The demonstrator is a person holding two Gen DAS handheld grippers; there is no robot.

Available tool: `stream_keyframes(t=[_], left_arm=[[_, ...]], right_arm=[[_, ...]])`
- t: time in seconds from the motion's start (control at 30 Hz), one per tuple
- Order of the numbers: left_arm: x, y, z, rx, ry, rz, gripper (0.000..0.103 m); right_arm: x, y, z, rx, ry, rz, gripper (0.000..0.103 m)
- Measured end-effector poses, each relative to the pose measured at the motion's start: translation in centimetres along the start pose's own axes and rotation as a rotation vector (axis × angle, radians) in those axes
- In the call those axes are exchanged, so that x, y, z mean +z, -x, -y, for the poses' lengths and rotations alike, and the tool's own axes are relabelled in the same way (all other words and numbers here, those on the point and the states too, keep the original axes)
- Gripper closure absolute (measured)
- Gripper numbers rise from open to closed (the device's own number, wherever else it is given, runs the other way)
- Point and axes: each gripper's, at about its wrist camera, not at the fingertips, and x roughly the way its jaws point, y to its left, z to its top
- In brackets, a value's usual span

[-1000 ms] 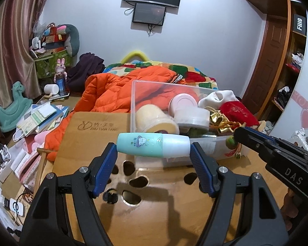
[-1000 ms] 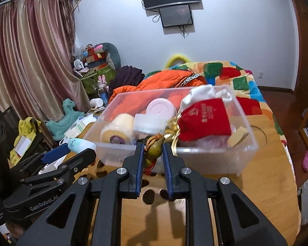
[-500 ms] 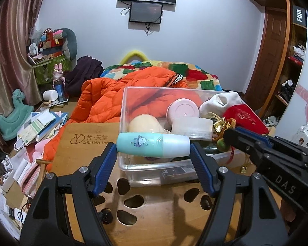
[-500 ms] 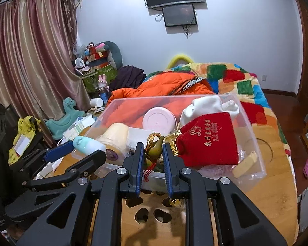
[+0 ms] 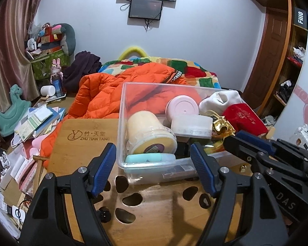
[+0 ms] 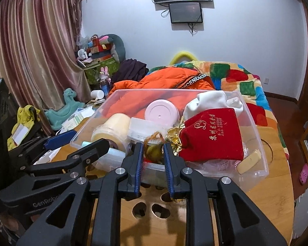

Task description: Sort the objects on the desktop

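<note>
1. Cluttered bedroom: curtain on the left, bed with an orange jacket (image 5: 121, 86) behind, round bamboo table (image 5: 82, 131) with cutout holes in front. Clear plastic bin (image 5: 121, 123) is sitting on the table as the sorting target.
2. Left gripper (image 5: 154, 160) is hovering at the bin's near-left corner, jaws spreading and nothing between the pads. The teal-and-white bottle (image 5: 149, 157) is lying on its side inside the bin, against the near wall, right under the gap. Judging this as a release: jaws widening just enough to clear the bottle.
3. Cream tub (image 5: 149, 131) is lying tilted just behind the bottle, likely keeping it from rolling deeper.
4. Mid-bin: pink round lid (image 5: 182, 107) and a white flat container (image 5: 192, 126) are stacking loosely; no order, just a dump bin.
5. Right gripper (image 6: 153, 155) is reaching over the near wall, jaws starting to part. The green gourd charm (image 6: 154, 152) with its brown cord is sitting between the pads; can't tell if the pads are touching it. Looks like a drop onto the pile.
6. Right side: red pouch (image 6: 213, 137), gold foil and white cloth are filling that end, so the charm is landing in the middle gap.
7. Risk: cord snagging on a pad on pullback.
</note>
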Motion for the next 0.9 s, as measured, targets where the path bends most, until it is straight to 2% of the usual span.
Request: stream_keyframes(t=[0.2,0.4,0.43,0.47,0.57,0.7,0.77,0.9], left_arm=[[-0.2,0.8,0.0,-0.006,0.006,0.005,0.028],[-0.2,2.1,0.0,0.006,0.022,0.027,0.012],[-0.2,2.3,0.0,0.007,0.025,0.030,0.011],[-0.2,2.5,0.0,0.007,0.027,0.033,0.010],[-0.2,3.1,0.0,0.002,0.033,0.037,0.009],[-0.4,4.0,0.2,-0.017,0.041,0.044,0.009],[-0.5,4.4,0.3,-0.017,0.041,0.052,0.009],[-0.8,5.4,1.1,-0.003,0.030,0.069,0.009]], right_arm=[[0.1,1.8,-0.3,-0.012,0.029,0.049,0.061],[-0.1,3.5,-0.4,-0.035,0.058,0.081,0.056],[-0.2,3.9,-0.3,-0.038,0.059,0.084,0.049],[-0.3,4.2,-0.2,-0.039,0.058,0.089,0.040],[-0.7,5.5,0.2,-0.063,0.052,0.131,0.032],[-1.0,6.8,0.7,-0.093,0.057,0.153,0.027],[-1.3,7.5,1.0,-0.117,0.058,0.168,0.020],[-1.9,8.4,1.5,-0.134,0.069,0.172,0.016]])
